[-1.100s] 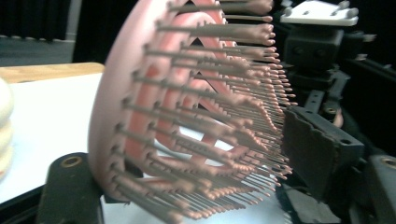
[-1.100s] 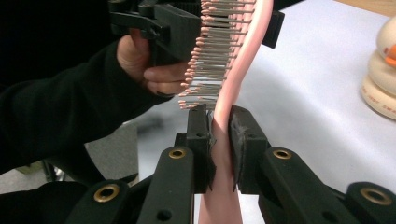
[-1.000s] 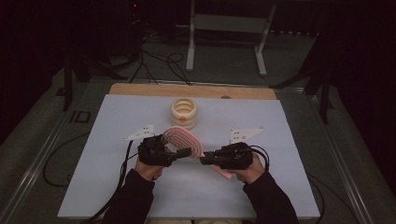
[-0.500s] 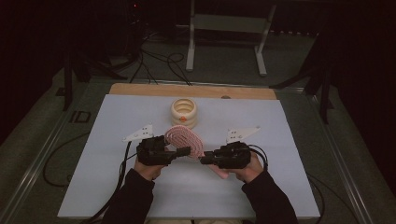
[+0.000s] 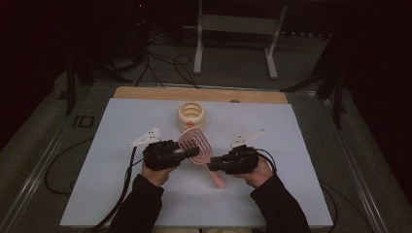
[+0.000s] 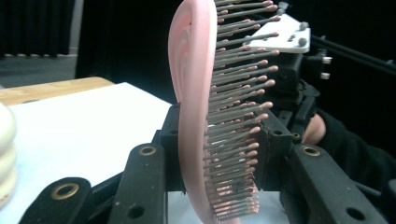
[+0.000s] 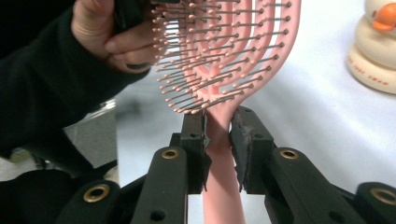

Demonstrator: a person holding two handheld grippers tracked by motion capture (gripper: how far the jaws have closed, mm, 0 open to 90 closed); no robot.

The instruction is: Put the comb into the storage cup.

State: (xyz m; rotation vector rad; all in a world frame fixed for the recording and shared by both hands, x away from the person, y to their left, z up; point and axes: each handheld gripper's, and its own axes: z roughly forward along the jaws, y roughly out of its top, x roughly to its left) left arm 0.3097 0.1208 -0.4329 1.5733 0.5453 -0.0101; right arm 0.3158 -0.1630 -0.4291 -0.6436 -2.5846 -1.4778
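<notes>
A pink hairbrush point(image 5: 194, 142) is held above the white mat between both grippers, its head toward the back and its handle point(image 5: 217, 178) toward the person. My left gripper point(image 5: 193, 152) has just been closing and is now shut across the brush head point(image 6: 196, 93), one jaw on the pink back and the other against the bristles. My right gripper point(image 5: 214, 164) grips the neck of the handle point(image 7: 219, 140); its jaws have just been easing open a little, though the pads point(image 7: 194, 140) still touch the handle.
A cream stacked-ring toy with an orange duck bill point(image 5: 191, 115) stands on the white mat point(image 5: 301, 160) just behind the brush, also at the right gripper view's top right point(image 7: 373, 46). A wooden strip point(image 5: 145, 93) borders the mat's far edge. Cables trail off the left side.
The left gripper's jaws have closed onto the brush head. Both hands have stayed almost where they were, and the brush remains between them.
</notes>
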